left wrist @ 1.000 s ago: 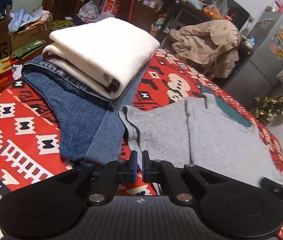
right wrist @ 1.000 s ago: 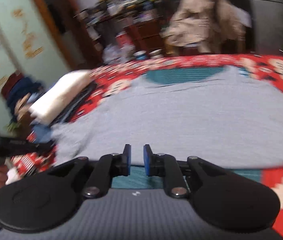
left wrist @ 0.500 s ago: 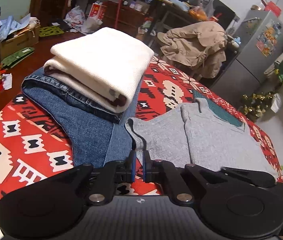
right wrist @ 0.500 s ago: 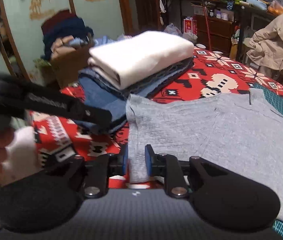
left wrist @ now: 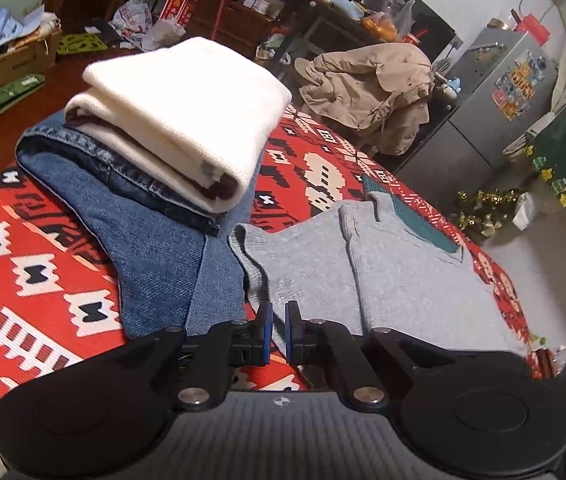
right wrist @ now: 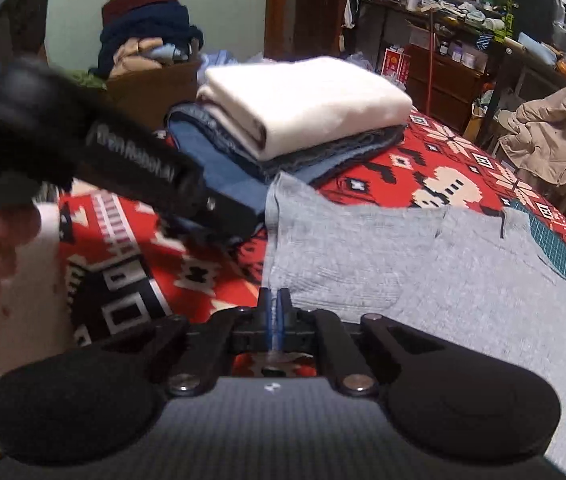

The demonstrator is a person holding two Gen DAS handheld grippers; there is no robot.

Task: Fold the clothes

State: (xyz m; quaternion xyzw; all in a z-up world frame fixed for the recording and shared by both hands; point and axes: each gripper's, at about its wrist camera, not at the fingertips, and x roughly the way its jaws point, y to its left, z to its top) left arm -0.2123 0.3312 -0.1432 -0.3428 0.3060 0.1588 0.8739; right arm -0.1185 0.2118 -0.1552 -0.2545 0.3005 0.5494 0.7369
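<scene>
The grey knitted cotton shirt [left wrist: 395,276] lies flat on the red patterned woven blanket [left wrist: 35,276], to the right of a stack made of folded blue denim jeans [left wrist: 151,240] with a folded cream-white knit sweater [left wrist: 187,116] on top. The long axis of the shirt runs away from both cameras, from the near hem toward the far collar, where a piece of dark green mat [left wrist: 423,224] shows beside it.

The relation that matters is at the near left corner of the shirt. The right gripper [right wrist: 274,300] sits exactly at this corner: its blue pads are pressed together, and a thin bit of pale fabric seems to be between them, so I judge it is clenched on the edge of the shirt. The left gripper [left wrist: 277,316] is just in front of the same hem, a little more inside, with a narrow gap between its pads and nothing in it; it is released. In the right wrist view its black body [right wrist: 131,168] crosses just above the blanket, to the left.

So the right gripper is the nearer one, and the left needs to find a second hold along the hem, I think.
</scene>
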